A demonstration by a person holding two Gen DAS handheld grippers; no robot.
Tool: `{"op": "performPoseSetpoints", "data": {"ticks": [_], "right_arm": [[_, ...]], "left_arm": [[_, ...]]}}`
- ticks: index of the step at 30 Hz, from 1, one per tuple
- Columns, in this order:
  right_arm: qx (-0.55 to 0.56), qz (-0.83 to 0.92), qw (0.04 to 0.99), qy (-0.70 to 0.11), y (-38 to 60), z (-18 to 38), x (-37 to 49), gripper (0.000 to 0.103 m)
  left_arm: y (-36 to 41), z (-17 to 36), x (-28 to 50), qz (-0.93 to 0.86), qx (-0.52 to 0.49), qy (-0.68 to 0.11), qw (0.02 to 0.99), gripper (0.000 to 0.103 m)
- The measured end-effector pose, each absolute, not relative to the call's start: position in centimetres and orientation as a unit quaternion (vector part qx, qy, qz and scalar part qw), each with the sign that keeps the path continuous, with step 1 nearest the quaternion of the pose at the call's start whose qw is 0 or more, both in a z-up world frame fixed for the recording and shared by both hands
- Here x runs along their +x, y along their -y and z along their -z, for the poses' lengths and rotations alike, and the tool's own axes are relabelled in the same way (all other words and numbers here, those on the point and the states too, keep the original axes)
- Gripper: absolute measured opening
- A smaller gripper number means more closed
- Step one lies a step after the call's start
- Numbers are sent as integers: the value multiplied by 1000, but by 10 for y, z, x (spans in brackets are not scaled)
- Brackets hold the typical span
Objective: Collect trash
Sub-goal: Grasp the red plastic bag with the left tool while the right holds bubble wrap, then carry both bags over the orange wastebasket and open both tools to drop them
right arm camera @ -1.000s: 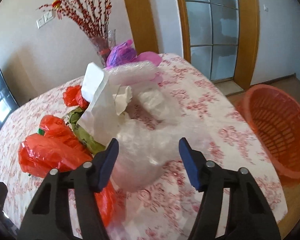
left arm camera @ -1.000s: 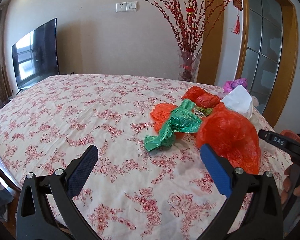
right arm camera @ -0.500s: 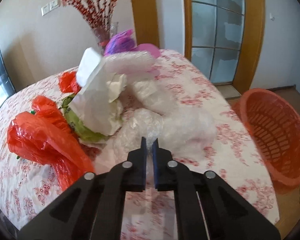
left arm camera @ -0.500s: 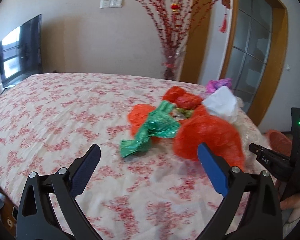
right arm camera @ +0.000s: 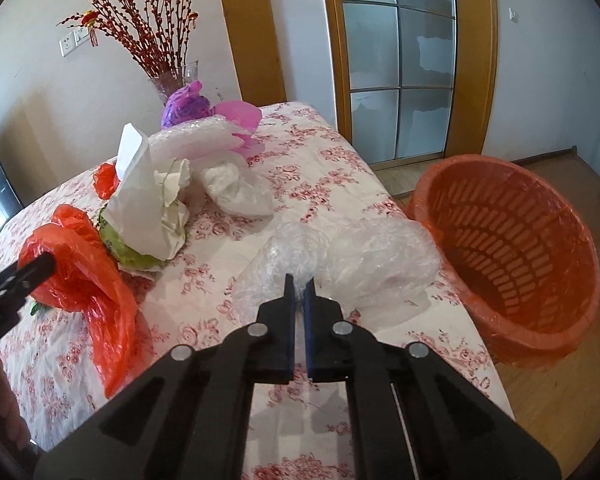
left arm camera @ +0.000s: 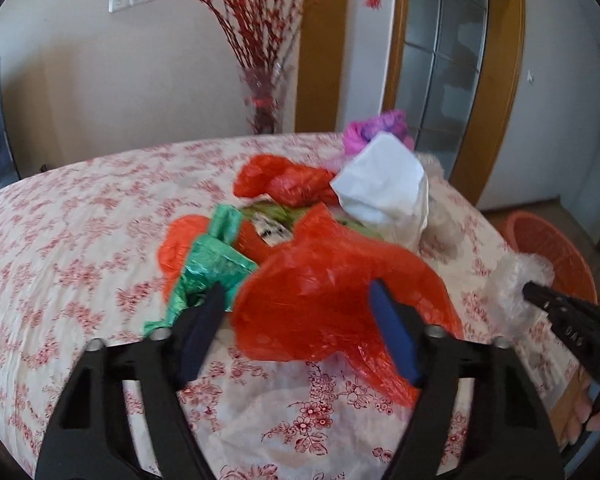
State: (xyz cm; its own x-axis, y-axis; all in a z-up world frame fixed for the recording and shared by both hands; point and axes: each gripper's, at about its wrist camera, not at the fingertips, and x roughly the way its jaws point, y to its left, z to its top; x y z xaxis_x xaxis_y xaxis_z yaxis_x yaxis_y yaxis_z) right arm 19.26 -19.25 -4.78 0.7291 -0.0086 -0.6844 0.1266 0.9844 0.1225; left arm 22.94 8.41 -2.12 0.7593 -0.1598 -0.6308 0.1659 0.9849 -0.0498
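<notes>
Barely begun: right tongs [right arm camera: 299, 288] pinch clear crinkled bubble wrap [right arm camera: 352, 258], left tongs [left arm camera: 296, 328] gape wide around the crumpled red plastic bag [left arm camera: 336, 300], and the orange slatted plastic basket [right arm camera: 512, 256] at 3 o'clock seems empty.

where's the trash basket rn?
The orange basket sits on the floor off the table's right edge in the right wrist view, just beyond the bubble wrap in the right gripper.

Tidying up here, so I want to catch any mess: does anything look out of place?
Yes: crumpled bags and wrap litter the floral tablecloth, including a red plastic bag. The right tool pinches bubble wrap; the orange basket sits tilted.
</notes>
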Motion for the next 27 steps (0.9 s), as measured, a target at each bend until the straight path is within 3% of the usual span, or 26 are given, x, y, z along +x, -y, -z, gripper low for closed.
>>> {"op": "performPoseSetpoints", "data": {"ticks": [7, 27], "right_arm": [[81, 35, 929, -361, 193, 43, 185, 5], [96, 63, 948, -296, 245, -15, 137, 5]], "left_arm": [[-80, 21, 226, 114, -2, -341, 933, 18], [-17, -38, 183, 172, 2, -283, 943, 15]]}}
